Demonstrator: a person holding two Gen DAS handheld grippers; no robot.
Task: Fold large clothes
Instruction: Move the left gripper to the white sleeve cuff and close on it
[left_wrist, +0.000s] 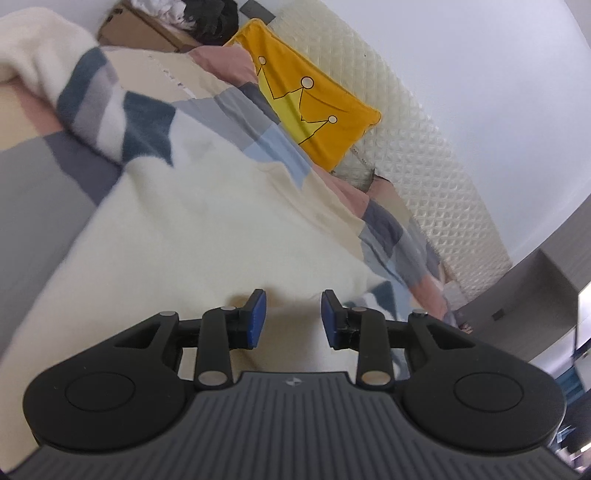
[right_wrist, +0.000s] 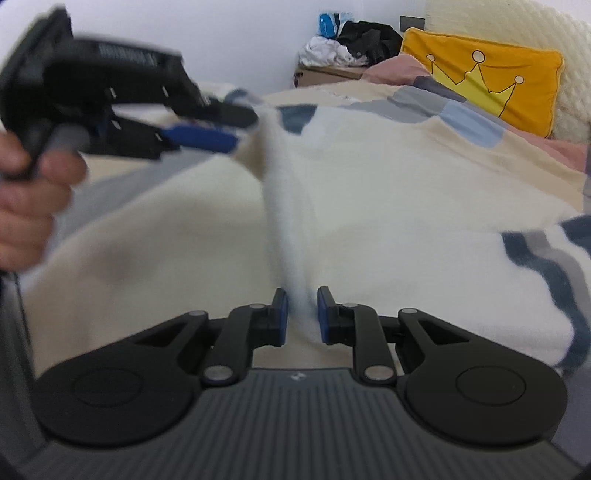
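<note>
1. Both views are bright and evenly lit by soft, diffuse light; no single source shows and no glare.
2. Shadows are faint, only a soft grey fold down the cream sweater (right_wrist: 369, 206).
3. Motion blur smears the left gripper (right_wrist: 221, 129) and the hand (right_wrist: 26, 206) at 9 to 10 o'clock in the right wrist view.
4. In the left wrist view the sweater (left_wrist: 207, 221) looks soft and smeared, while the yellow pillow (left_wrist: 310, 107) at 12 to 1 o'clock stays sharp.
5. Fisheye distortion bends the wall (left_wrist: 480, 74) and darkens the corners.

Yellow crown pillow (left_wrist: 310, 107), patchwork bedspread (left_wrist: 236, 122).
</note>
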